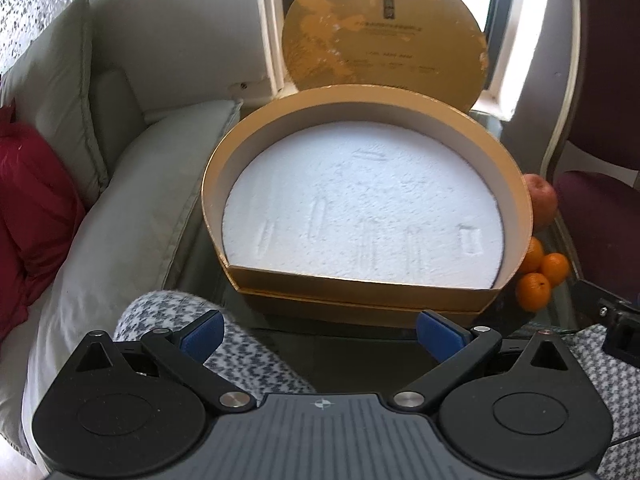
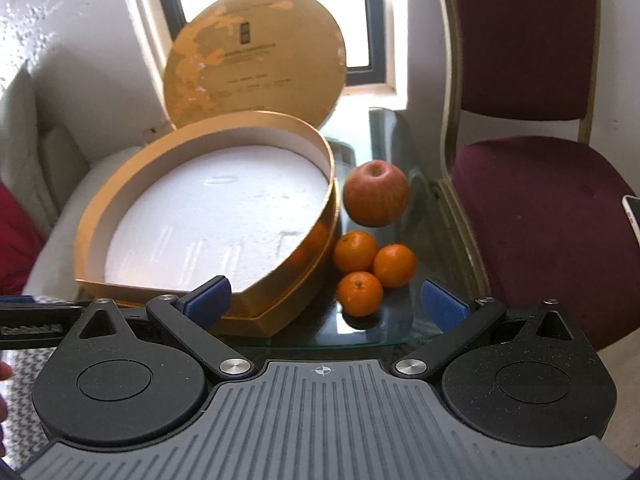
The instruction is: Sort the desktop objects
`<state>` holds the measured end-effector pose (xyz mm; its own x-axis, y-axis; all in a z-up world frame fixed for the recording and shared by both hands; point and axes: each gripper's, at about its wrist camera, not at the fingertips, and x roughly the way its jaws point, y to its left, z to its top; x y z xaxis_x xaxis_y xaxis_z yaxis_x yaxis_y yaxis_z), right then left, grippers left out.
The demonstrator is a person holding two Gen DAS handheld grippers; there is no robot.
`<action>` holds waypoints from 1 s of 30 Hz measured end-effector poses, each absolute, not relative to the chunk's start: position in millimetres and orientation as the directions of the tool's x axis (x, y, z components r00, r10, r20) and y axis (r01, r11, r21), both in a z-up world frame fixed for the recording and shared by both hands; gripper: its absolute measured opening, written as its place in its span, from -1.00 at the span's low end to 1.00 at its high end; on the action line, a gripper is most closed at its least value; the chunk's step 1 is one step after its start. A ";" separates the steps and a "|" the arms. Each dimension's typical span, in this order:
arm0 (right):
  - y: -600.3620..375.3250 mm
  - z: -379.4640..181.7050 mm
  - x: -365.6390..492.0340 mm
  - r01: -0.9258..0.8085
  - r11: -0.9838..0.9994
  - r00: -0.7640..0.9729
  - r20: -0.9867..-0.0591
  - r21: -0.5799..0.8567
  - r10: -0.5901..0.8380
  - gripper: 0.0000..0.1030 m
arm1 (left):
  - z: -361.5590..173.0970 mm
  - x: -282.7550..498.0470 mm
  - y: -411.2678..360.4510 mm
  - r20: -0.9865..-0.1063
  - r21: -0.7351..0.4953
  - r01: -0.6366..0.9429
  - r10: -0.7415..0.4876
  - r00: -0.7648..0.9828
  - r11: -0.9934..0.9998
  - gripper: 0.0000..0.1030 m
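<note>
Gold cardboard box (image 1: 360, 288), white foam inside; smooth round oranges (image 2: 360, 288) beside; both tools gape.

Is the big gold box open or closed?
Open. The box shows its white foam inside, and its lid stands upright behind it.

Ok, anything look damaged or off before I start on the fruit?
The lid propped behind the gold box has worn, peeling patches. The foam insert shows pressed-in dents. Nothing looks spilled.
</note>
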<state>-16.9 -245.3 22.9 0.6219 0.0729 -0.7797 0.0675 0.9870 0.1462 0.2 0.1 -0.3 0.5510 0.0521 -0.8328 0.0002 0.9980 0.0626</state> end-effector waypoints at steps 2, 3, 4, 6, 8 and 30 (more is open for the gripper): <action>-245.1 26.0 -18.7 0.055 0.987 0.621 -0.779 0.153 0.087 1.00 | -2.1 1.2 0.7 -0.841 0.058 0.001 0.048 0.539 0.998 0.99; -245.1 27.5 -19.6 0.048 0.986 0.621 -0.778 0.157 0.094 1.00 | -4.0 2.2 1.4 -0.846 0.060 0.000 0.051 0.531 0.998 0.99; -245.0 29.1 -20.5 0.042 0.986 0.620 -0.778 0.161 0.101 1.00 | -4.7 2.6 -0.5 -0.848 0.065 0.000 0.056 0.528 0.998 0.99; -244.8 32.1 -22.3 0.029 0.985 0.619 -0.777 0.168 0.114 1.00 | -1.6 0.1 -13.1 -0.841 0.083 0.006 0.067 0.537 0.997 0.99; -244.6 35.2 -24.0 0.016 0.984 0.618 -0.776 0.175 0.128 1.00 | 0.9 -3.9 -21.3 -0.833 0.089 0.014 0.067 0.549 0.996 0.99; -241.1 40.2 -27.4 -0.011 0.976 0.601 -0.778 0.219 0.182 1.00 | -1.5 -6.3 -26.0 -0.845 0.066 0.057 0.026 0.534 0.996 0.99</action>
<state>-27.4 -241.1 40.2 0.6012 0.1816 -0.7782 -0.0112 0.9757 0.2190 -6.3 -26.0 -1.5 0.5338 0.0257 -0.8452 0.0568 0.9962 0.0661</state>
